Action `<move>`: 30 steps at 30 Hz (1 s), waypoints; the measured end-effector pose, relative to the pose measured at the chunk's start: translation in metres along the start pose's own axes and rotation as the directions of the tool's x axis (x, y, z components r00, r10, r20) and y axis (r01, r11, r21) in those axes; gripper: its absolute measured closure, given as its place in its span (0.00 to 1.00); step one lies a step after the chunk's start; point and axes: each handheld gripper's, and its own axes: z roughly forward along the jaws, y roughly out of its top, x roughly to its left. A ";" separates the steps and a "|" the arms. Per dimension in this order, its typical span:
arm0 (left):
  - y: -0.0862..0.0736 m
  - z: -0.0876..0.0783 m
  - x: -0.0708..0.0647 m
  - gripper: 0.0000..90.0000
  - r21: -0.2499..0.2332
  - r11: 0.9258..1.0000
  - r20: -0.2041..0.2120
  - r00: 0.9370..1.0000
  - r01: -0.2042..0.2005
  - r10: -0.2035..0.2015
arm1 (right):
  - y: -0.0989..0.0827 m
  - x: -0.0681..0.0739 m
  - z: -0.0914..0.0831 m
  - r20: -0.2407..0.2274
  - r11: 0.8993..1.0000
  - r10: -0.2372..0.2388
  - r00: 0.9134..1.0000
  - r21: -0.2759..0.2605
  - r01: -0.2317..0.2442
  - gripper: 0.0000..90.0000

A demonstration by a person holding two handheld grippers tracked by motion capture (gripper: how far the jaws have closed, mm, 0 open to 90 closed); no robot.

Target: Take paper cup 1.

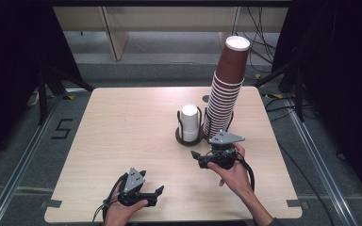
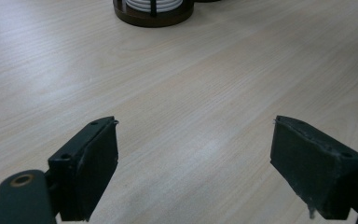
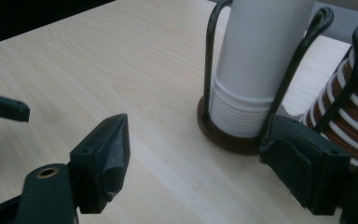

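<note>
A pale wood-grain table (image 1: 122,136) is carrying a tall, leaning stack of brown paper cups with white rims (image 1: 226,89) toward its far right; just left of it, a short stack of white paper cups (image 1: 189,122) is standing in a dark round holder with black wire uprights (image 1: 188,139). The right gripper (image 1: 195,155) is hovering just in front of that holder, jaws spread and holding nothing; the left gripper (image 1: 159,190) is sitting near the table's front edge, jaws likewise spread wide over bare wood.

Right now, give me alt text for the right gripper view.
A short stack of white cups stands in a black wire holder on a pale wood table, just ahead of the open right tool. Brown cups stack at right.
</note>
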 end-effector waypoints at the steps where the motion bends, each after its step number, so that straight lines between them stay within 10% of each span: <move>1: 0.000 0.000 0.000 0.16 0.002 1.000 0.004 1.000 -0.006 0.006 | 0.003 0.000 0.003 0.004 1.000 0.006 1.000 0.000 -0.006 0.27; 30: -0.001 0.002 -0.003 0.16 0.018 1.000 0.012 1.000 -0.011 0.011 | 0.070 -0.019 0.053 0.205 0.997 0.019 0.979 -0.077 -0.003 0.28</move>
